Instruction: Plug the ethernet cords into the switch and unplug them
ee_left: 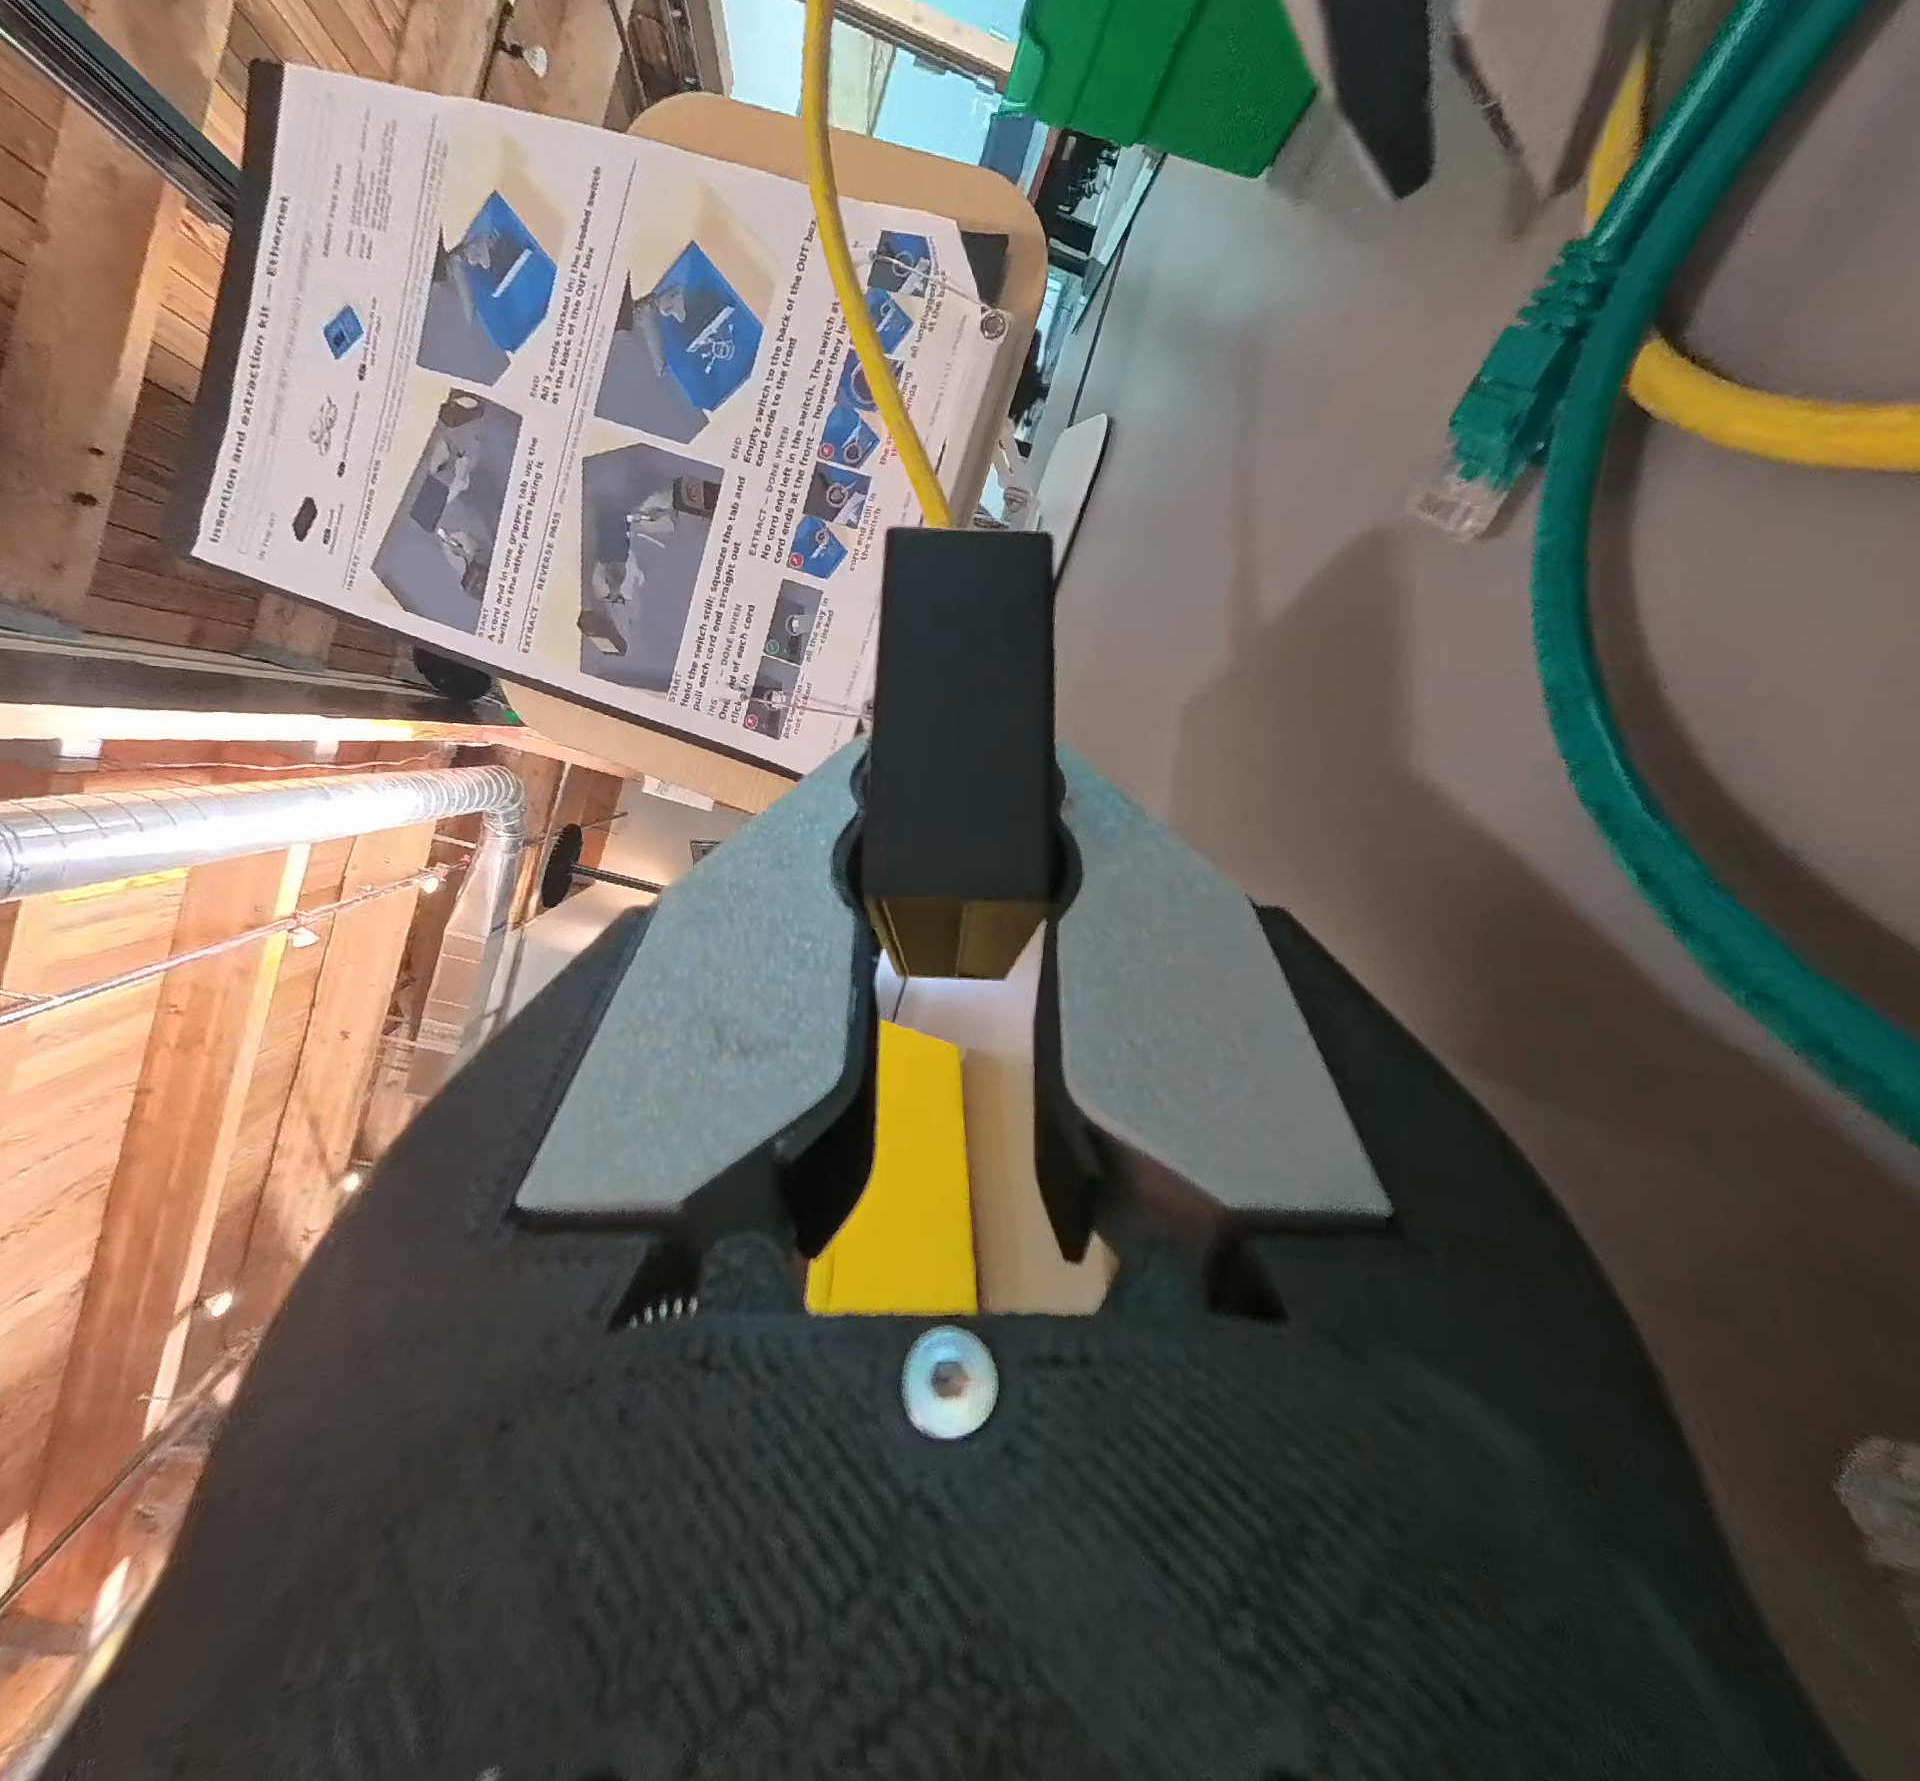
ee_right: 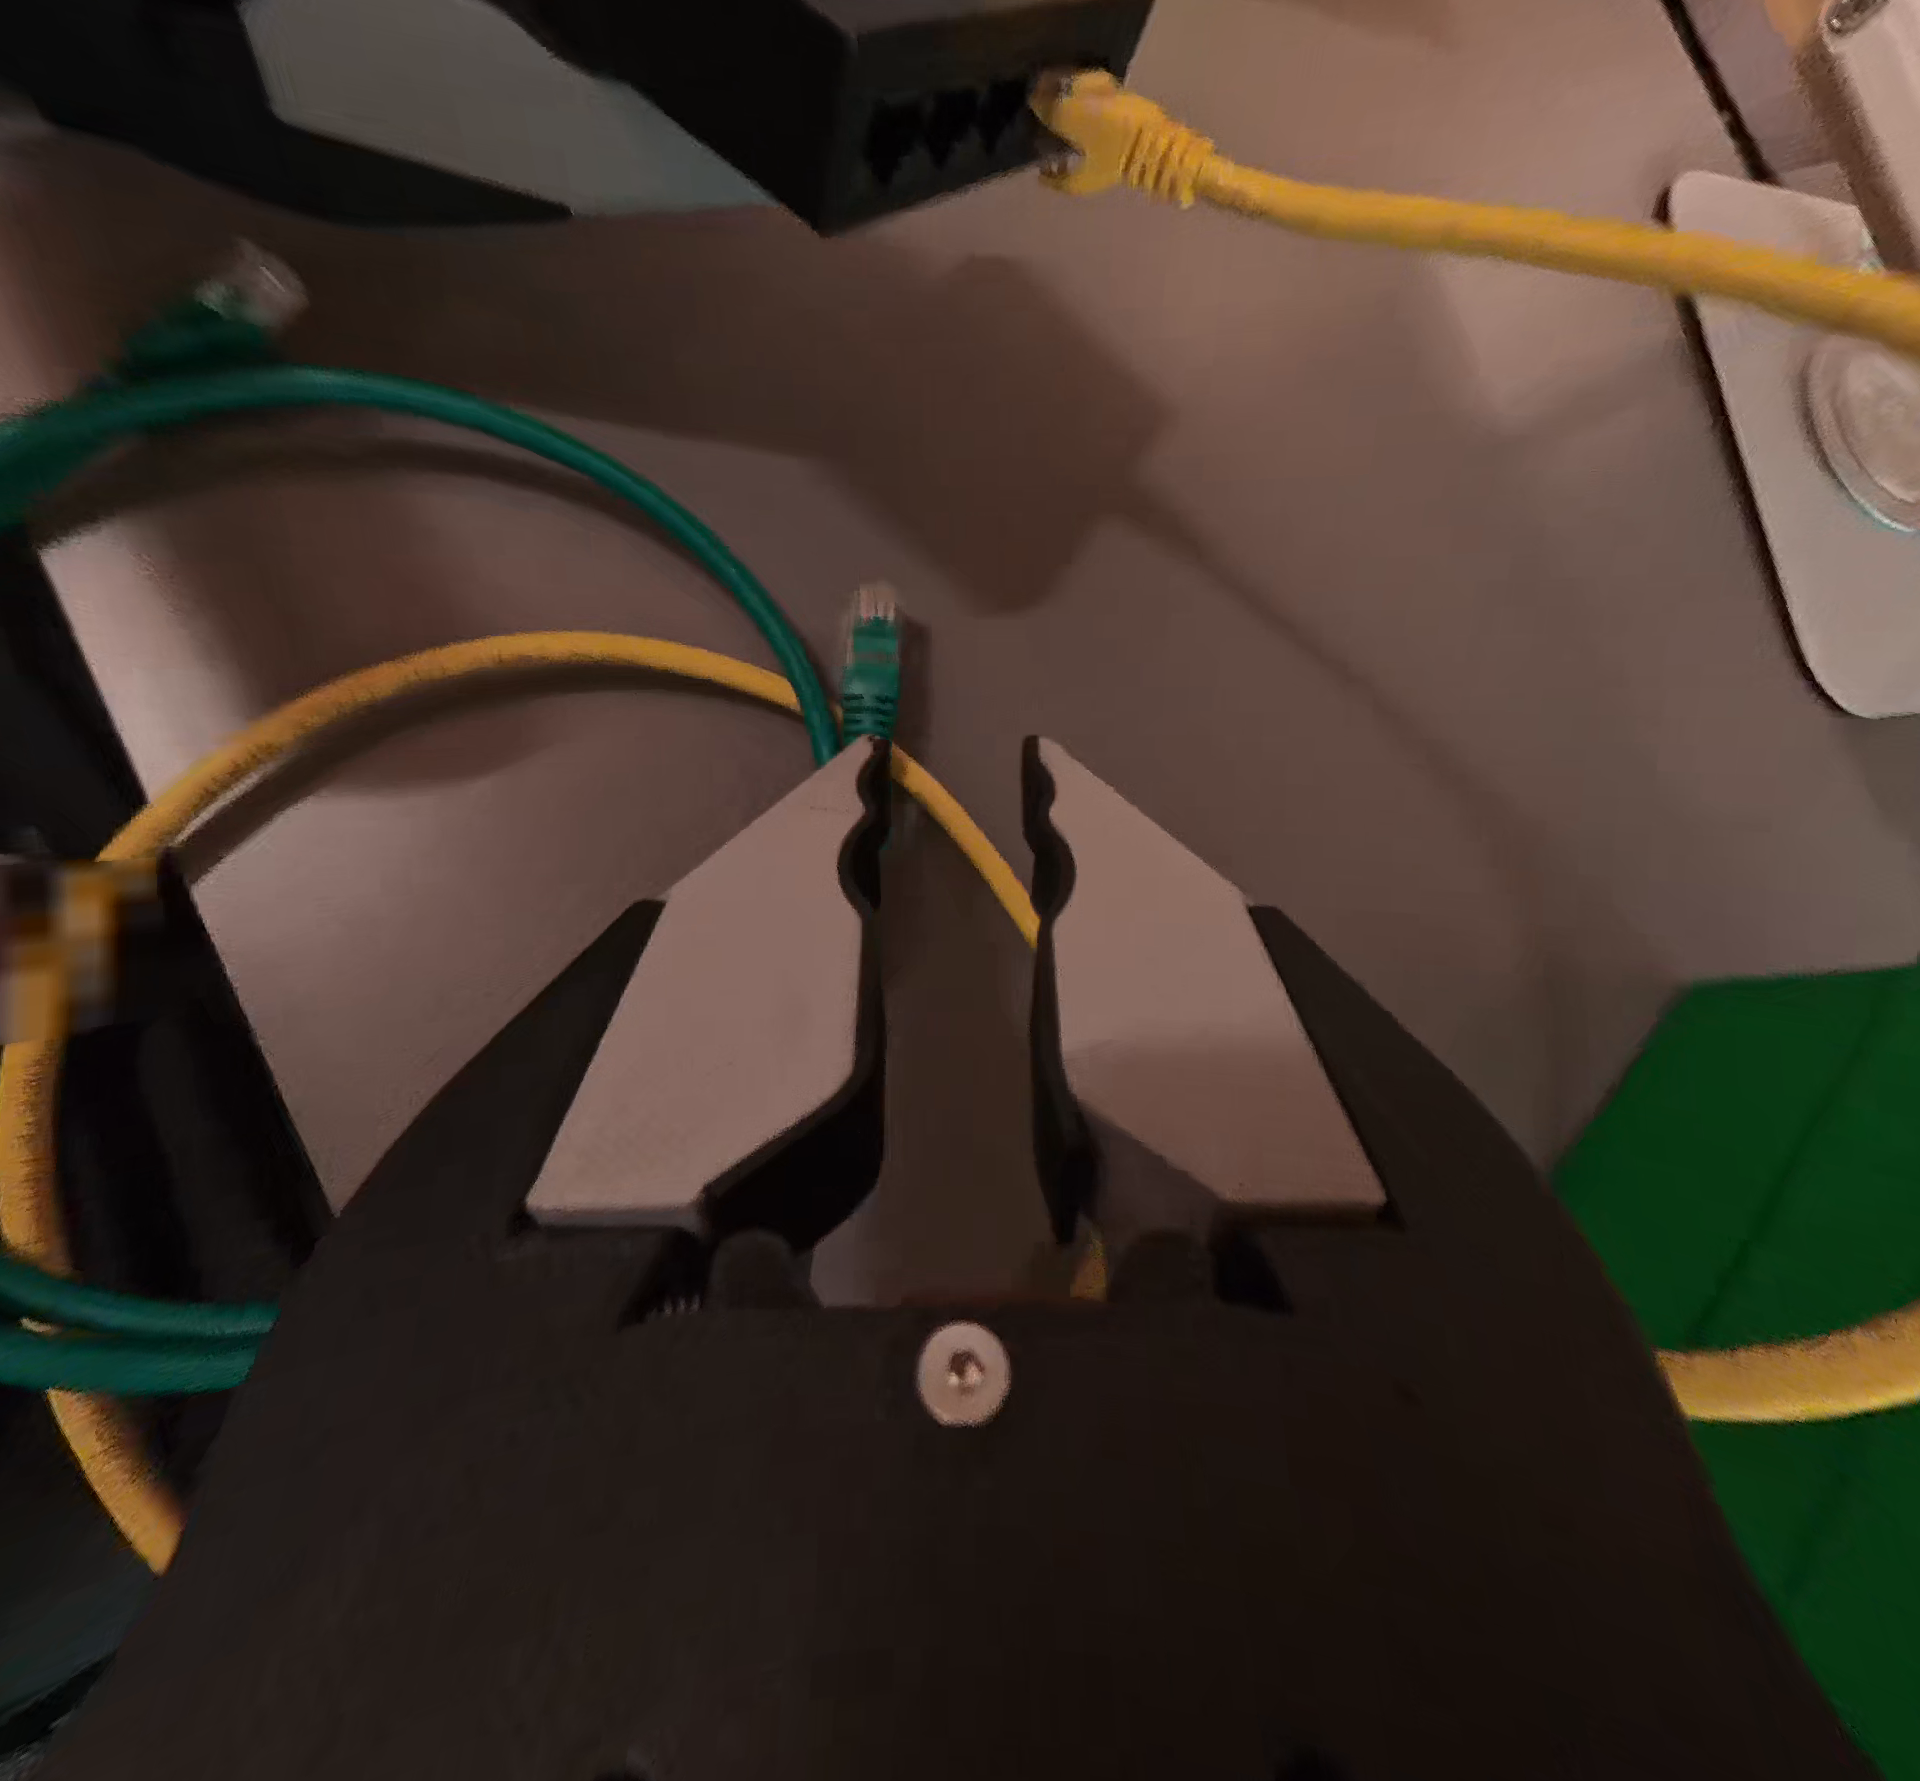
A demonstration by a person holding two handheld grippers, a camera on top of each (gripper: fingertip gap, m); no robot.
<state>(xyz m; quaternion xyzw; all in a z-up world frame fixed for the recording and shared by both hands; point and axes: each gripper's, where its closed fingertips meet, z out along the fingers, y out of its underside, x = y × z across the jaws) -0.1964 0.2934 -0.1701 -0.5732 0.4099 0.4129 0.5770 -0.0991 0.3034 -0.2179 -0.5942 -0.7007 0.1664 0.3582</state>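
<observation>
My left gripper [ee_left: 961, 775] is shut on the black switch [ee_left: 961, 692], held off the table. A yellow cord [ee_left: 831, 173] is plugged into the switch's far end. In the right wrist view the switch [ee_right: 883, 69] is at the top, with the yellow plug [ee_right: 1122, 136] in its rightmost port and the other ports empty. My right gripper [ee_right: 954, 749] is open and low over the grey table. A loose green plug [ee_right: 871, 661] lies just ahead of its left fingertip. The yellow cord [ee_right: 977, 827] crosses the gap between the fingers.
The green cord [ee_right: 520, 422] loops at the left, with its second plug [ee_right: 239, 297] farther back. A green bin [ee_right: 1766, 1212] stands at the right and a white stand base [ee_right: 1818, 443] at the far right. An instruction sheet [ee_left: 582, 381] stands behind the table. The left gripper's tips are roughly 11 cm from the right gripper's.
</observation>
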